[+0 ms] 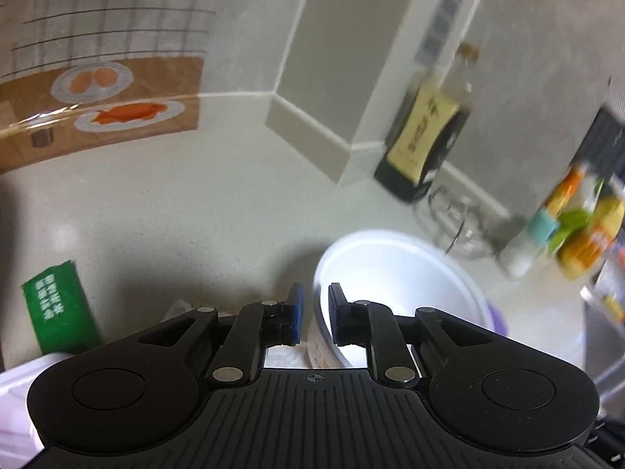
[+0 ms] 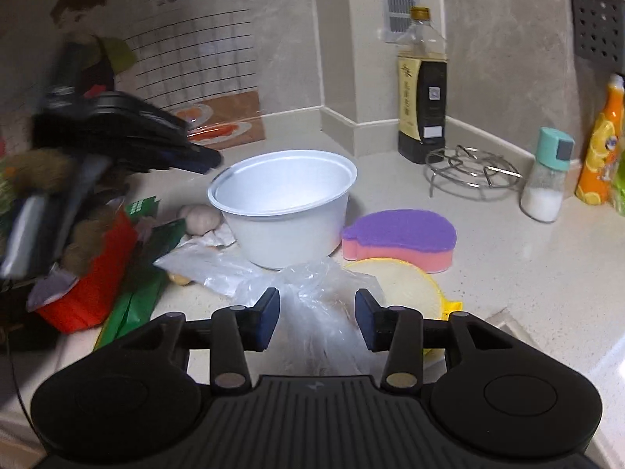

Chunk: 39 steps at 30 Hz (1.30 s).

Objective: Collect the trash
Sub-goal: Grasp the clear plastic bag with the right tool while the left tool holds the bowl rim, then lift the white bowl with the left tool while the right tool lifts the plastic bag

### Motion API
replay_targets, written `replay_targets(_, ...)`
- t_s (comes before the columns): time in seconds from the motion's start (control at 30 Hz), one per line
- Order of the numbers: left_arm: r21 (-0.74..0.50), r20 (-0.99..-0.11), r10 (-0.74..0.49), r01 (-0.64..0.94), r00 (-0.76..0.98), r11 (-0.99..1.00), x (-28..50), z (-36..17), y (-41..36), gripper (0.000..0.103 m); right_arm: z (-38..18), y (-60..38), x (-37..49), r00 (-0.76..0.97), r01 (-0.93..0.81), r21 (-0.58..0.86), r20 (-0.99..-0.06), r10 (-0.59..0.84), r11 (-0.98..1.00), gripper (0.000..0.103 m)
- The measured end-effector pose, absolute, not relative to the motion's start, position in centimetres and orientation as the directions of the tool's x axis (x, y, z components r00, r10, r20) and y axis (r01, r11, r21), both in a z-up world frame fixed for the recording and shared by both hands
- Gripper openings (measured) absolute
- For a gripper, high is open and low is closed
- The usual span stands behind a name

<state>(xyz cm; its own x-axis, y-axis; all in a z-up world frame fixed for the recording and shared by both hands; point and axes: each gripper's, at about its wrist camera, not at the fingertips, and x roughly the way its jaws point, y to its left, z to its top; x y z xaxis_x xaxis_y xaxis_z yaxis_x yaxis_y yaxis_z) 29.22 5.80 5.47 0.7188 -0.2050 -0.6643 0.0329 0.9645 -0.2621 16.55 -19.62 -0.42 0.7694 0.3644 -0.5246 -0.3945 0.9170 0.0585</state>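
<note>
Landmark: white bowl (image 2: 283, 205), upright on the surface (image 2: 508, 265). Right tool (image 2: 317, 318) released, jaws wide apart, sitting just in front of the bowl over a crumpled clear plastic bag (image 2: 312, 301) that lies between its pads; contact with the pads can't be confirmed. Left tool (image 1: 314, 312) sits at the bowl's near-left rim, jaws narrowed with the rim edge in the gap; can't tell if it's actually pinching. Left of the bowl: green wrapper (image 2: 134, 297), red cup (image 2: 84, 297), garlic bulb (image 2: 201, 217) touching crumpled paper. Right of the bowl: purple-pink sponge (image 2: 402, 238), yellow strainer (image 2: 406, 289) just in front of it. Behind the bowl: dark sauce bottle (image 2: 422, 90), wire trivet (image 2: 470, 172), salt shaker (image 2: 547, 176).
</note>
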Motion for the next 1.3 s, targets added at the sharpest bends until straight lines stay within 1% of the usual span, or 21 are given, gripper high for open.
replay_targets(0.03, -0.256, -0.680, -0.205, 0.034, 0.704, 0.966, 29.6, 5.0, 5.5, 0.016, -0.5, -19.7, 16.6, 0.771, -0.402, 0.044, -0.522, 0.364, 0.914, 0.050)
replay_targets(0.13, -0.256, -0.722, -0.207, 0.023, 0.661, 0.966, 30.9, 3.6, 4.8, 0.016, -1.0, -19.8, 17.3, 0.768, -0.413, 0.026, -0.528, 0.363, 0.911, 0.052)
replay_targets(0.17, -0.239, -0.740, -0.189, 0.010, 0.645, 0.971, 31.2, 3.2, 4.4, 0.016, -1.4, -19.7, 17.6, 0.760, -0.423, 0.027, -0.533, 0.370, 0.906, 0.053)
replay_targets(0.23, -0.185, -0.785, -0.138, -0.017, 0.604, 0.983, 32.0, 2.4, 3.5, 0.016, -2.2, -19.3, 18.1, 0.739, -0.451, 0.024, -0.551, 0.388, 0.892, 0.059)
replay_targets(0.27, -0.140, -0.818, -0.103, -0.022, 0.566, 0.990, 32.5, 2.0, 2.9, 0.016, -2.7, -19.1, 18.4, 0.731, -0.462, 0.012, -0.561, 0.389, 0.887, 0.059)
replay_targets(0.33, -0.093, -0.836, -0.080, 0.005, 0.542, 0.996, 32.8, 1.2, 2.0, 0.016, -3.7, -18.6, 19.0, 0.738, -0.463, -0.017, -0.562, 0.374, 0.886, 0.061)
replay_targets(0.43, -0.071, -0.830, -0.058, -0.003, 0.555, 0.997, 32.6, 0.6, 1.5, 0.015, -4.8, -18.0, 19.5, 0.770, -0.452, -0.058, -0.529, 0.356, 0.890, 0.064)
replay_targets(0.53, -0.088, -0.831, -0.062, -0.020, 0.553, 0.996, 32.4, 0.8, 1.2, 0.015, -5.6, -17.6, 19.6, 0.789, -0.446, -0.088, -0.509, 0.345, 0.891, 0.068)
replay_targets(0.63, -0.105, -0.810, -0.069, -0.029, 0.583, 0.994, 32.0, 1.3, 1.3, 0.013, -5.7, -17.1, 19.7, 0.812, -0.426, -0.136, -0.492, 0.312, 0.895, 0.068)
replay_targets(0.77, -0.096, -0.759, -0.060, -0.020, 0.648, 0.995, 31.0, 2.5, 1.4, 0.012, -5.0, -17.6, 19.7, 0.831, -0.406, -0.108, -0.457, 0.317, 0.908, 0.068)
replay_targets(0.83, -0.105, -0.736, -0.065, -0.019, 0.674, 0.994, 30.4, 3.2, 1.7, 0.012, -4.8, -18.1, 20.3, 0.816, -0.407, -0.067, -0.474, 0.330, 0.911, 0.068)
replay_targets(0.9, -0.145, -0.713, -0.082, -0.031, 0.696, 0.989, 30.0, 4.0, 2.2, 0.012, -5.0, -18.5, 21.2, 0.779, -0.425, -0.003, -0.510, 0.364, 0.905, 0.068)
replay_targets(0.93, -0.169, -0.699, -0.093, -0.037, 0.709, 0.985, 29.7, 4.4, 2.6, 0.012, -5.2, -18.6, 21.3, 0.771, -0.431, 0.016, -0.513, 0.378, 0.902, 0.070)
replay_targets(0.97, -0.192, -0.685, -0.104, -0.041, 0.721, 0.981, 29.4, 5.0, 3.0, 0.012, -5.3, -18.6, 21.2, 0.781, -0.429, 0.009, -0.500, 0.376, 0.903, 0.070)
replay_targets(1.07, -0.214, -0.654, -0.113, -0.040, 0.748, 0.976, 28.6, 6.2, 3.4, 0.012, -5.4, -17.4, 20.8, 0.784, -0.439, -0.052, -0.510, 0.354, 0.897, 0.070)
replay_targets(1.1, -0.216, -0.642, -0.112, -0.039, 0.759, 0.976, 28.3, 6.7, 3.6, 0.012, -5.4, -16.9, 20.7, 0.786, -0.444, -0.087, -0.516, 0.340, 0.892, 0.067)
replay_targets(1.13, -0.216, -0.630, -0.110, -0.037, 0.769, 0.976, 27.8, 7.1, 3.7, 0.012, -5.4, -16.2, 20.4, 0.791, -0.450, -0.132, -0.518, 0.325, 0.883, 0.055)
replay_targets(1.17, -0.218, -0.615, -0.111, -0.033, 0.780, 0.975, 27.3, 7.6, 3.8, 0.012, -5.1, -15.8, 20.2, 0.789, -0.460, -0.147, -0.520, 0.327, 0.876, 0.045)
replay_targets(1.2, -0.220, -0.599, -0.111, -0.029, 0.793, 0.975, 26.6, 8.1, 3.8, 0.012, -4.7, -15.6, 20.0, 0.781, -0.469, -0.132, -0.523, 0.340, 0.873, 0.028)
replay_targets(1.23, -0.223, -0.582, -0.112, -0.026, 0.806, 0.974, 25.8, 8.7, 4.0, 0.012, -4.2, -15.7, 19.8, 0.772, -0.476, -0.102, -0.525, 0.359, 0.874, 0.019)
replay_targets(1.3, -0.241, -0.544, -0.127, -0.010, 0.829, 0.970, 24.2, 10.0, 4.1, 0.012, -2.7, -16.4, 18.8, 0.774, -0.477, -0.037, -0.492, 0.399, 0.878, 0.017)
